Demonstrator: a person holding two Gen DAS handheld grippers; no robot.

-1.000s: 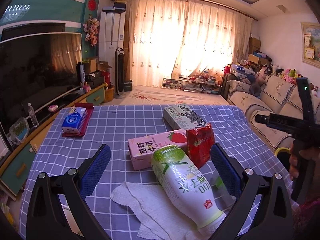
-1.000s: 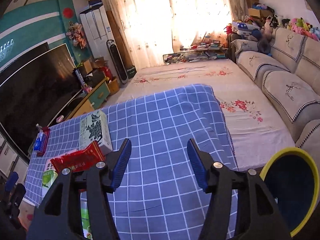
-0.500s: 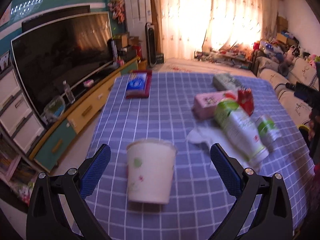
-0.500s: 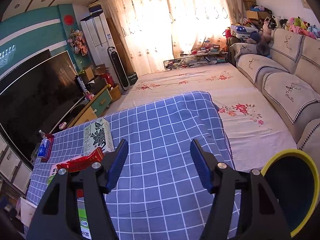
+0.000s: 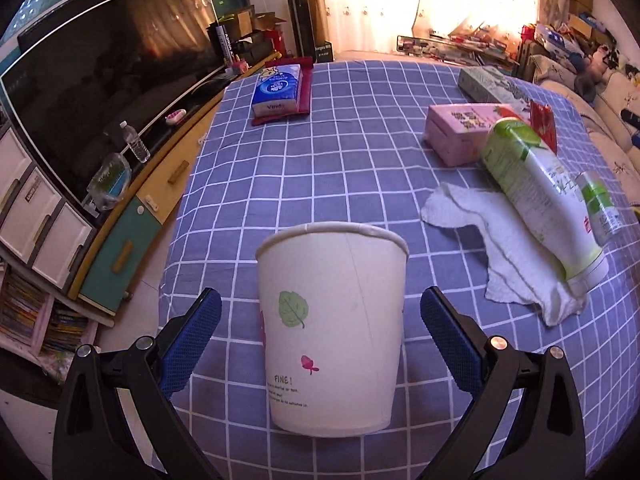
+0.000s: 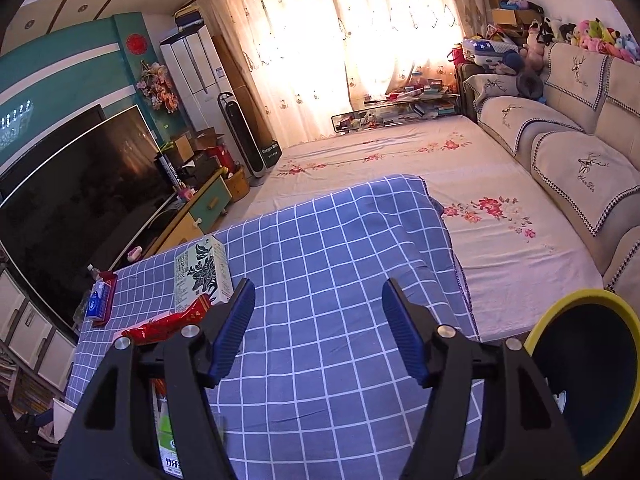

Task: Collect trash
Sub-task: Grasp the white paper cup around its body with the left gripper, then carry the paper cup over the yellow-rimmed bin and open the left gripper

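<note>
A white paper cup (image 5: 330,328) with a leaf print stands upright on the blue checked tablecloth (image 5: 340,152). My left gripper (image 5: 320,320) is open with its jaws on either side of the cup, not touching it. To the right lie a crumpled white paper towel (image 5: 496,248), a green-and-white bottle (image 5: 540,196), a small green can (image 5: 598,208), a pink milk carton (image 5: 460,132) and a red snack bag (image 5: 543,124). My right gripper (image 6: 318,320) is open and empty over the cloth. A yellow-rimmed trash bin (image 6: 588,380) sits at its lower right.
A tissue pack on a red tray (image 5: 282,88) lies at the far left of the table. A green-patterned box (image 6: 202,272) lies near the red bag (image 6: 168,322). A TV and cabinet (image 5: 100,80) line the left; a sofa (image 6: 580,152) lines the right.
My left gripper swung left from the bottle and cartons to the paper cup and closed in until the cup sits between its jaws. My right gripper drifted only slightly.
</note>
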